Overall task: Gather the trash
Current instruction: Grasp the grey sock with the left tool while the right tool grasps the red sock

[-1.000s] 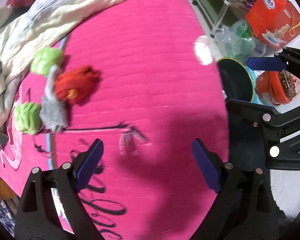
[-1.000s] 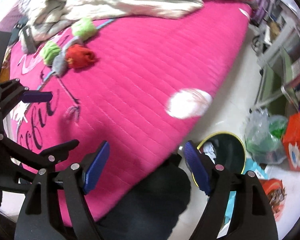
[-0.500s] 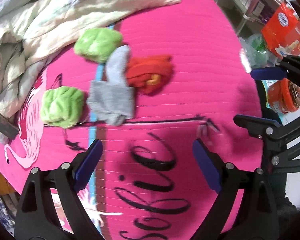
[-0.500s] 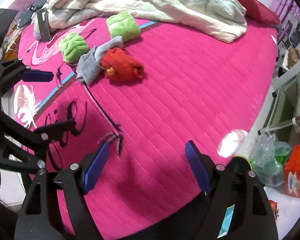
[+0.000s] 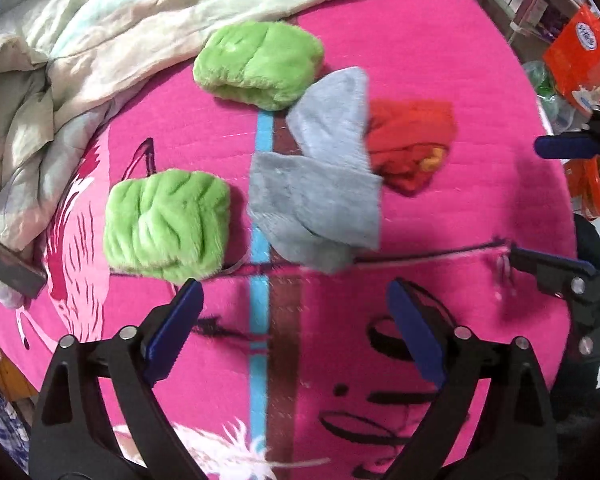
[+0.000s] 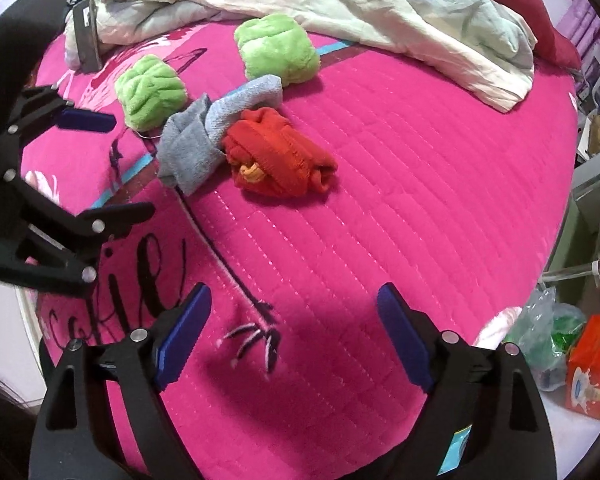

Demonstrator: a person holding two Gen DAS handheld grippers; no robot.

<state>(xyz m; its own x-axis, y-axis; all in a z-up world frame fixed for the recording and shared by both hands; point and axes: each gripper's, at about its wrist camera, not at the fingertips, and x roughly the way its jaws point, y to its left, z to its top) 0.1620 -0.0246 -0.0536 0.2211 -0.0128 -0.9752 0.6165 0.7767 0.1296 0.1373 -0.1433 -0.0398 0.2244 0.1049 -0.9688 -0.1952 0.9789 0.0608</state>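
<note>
Pink bed (image 6: pixel 400 200) below both grippers. Left gripper (image 5: pixel 296 320) has fingers apart, empty, just short of the grey cloth (image 5: pixel 320 200); right gripper (image 6: pixel 294 332) is opening, empty. Red bundle (image 6: pixel 280 156) touches the cloth: best straddle one item squarely before closing.

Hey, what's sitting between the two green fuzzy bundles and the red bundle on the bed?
A crumpled grey cloth lies between the green bundles and the red bundle, overlapping the red one's edge; the right wrist view shows it clearly.
</note>
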